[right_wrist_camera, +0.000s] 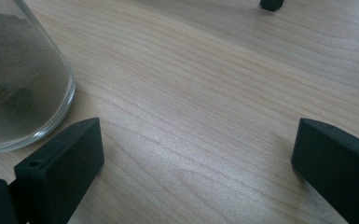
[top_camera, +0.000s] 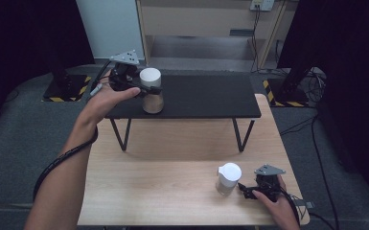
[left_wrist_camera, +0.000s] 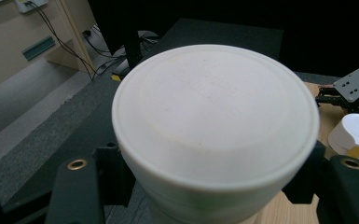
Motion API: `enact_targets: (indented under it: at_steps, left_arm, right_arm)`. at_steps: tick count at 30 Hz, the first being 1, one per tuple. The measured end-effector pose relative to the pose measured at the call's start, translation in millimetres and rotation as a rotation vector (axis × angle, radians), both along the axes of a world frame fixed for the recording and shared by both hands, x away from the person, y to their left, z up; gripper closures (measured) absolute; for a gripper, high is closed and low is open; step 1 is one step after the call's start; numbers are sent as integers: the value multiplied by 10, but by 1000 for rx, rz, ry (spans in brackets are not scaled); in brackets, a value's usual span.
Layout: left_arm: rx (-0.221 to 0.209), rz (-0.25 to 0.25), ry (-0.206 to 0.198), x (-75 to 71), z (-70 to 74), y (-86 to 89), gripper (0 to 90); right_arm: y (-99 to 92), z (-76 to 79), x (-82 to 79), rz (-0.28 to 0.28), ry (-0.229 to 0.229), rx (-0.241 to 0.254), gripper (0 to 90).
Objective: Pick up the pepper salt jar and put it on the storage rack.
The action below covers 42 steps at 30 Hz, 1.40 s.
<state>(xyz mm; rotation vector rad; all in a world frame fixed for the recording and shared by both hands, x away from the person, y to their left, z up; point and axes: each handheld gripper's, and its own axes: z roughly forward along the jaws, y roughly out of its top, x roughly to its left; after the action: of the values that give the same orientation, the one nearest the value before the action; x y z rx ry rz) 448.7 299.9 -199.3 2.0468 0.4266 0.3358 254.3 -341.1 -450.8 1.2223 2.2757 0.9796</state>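
Jar with white lid [top_camera: 151,91], gripped by the left tongs [top_camera: 141,89], stands on the left part of the black shelf [top_camera: 206,98], a low raised board on thin legs at the far side of the wooden desk [top_camera: 172,163]. Left forearm stretches forward from the lower left, the hand [top_camera: 106,98] wrapped around the tongs' body, a cable coiling along the wrist. In the left gripper view the two black jaws clasp the jar just under its broad white lid [left_wrist_camera: 214,112]. Its glass body holds a brownish filling. A second jar [top_camera: 227,178], also white-lidded, rests on the desk near the front right corner. The right hand [top_camera: 280,206] lies low at the desk's edge; the right tongs [top_camera: 244,189] point at that jar with jaws spread wide, just beside its glass wall [right_wrist_camera: 18,79], gripping nothing. Grey-brown powder fills this jar.
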Motion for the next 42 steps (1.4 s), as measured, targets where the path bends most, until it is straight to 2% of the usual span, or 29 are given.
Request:
enact_targets:
  at_steps: [6,13,16,19,22,30,33,36,42]
  left_arm:
    - [-11,5,19,38,-13,37,329]
    - [0,0,-2,20,-17,18,320]
    - [2,-6,-13,-4,-22,17,211]
    - [47,17,-33,-84,33,-23,109]
    - [55,43,-40,-166,67,16,55]
    - [80,95,-52,-426,69,147,30]
    - [77,122,-58,-559,56,192,29]
    - [76,142,-83,-723,40,205,32]
    - [76,145,-105,-974,-15,198,31]
  right_arm:
    - [0,0,0,0,0,0,30]
    - [0,0,0,0,0,0,30]
    - [0,0,-1,0,0,0,30]
    - [0,0,0,0,0,0,30]
    - [0,0,0,0,0,0,30]
    - [1,0,0,0,0,0,30]
    - [1,0,0,0,0,0,30]
    - [1,0,0,0,0,-1,30]
    - [2,1,-1,-1,1,0,30]
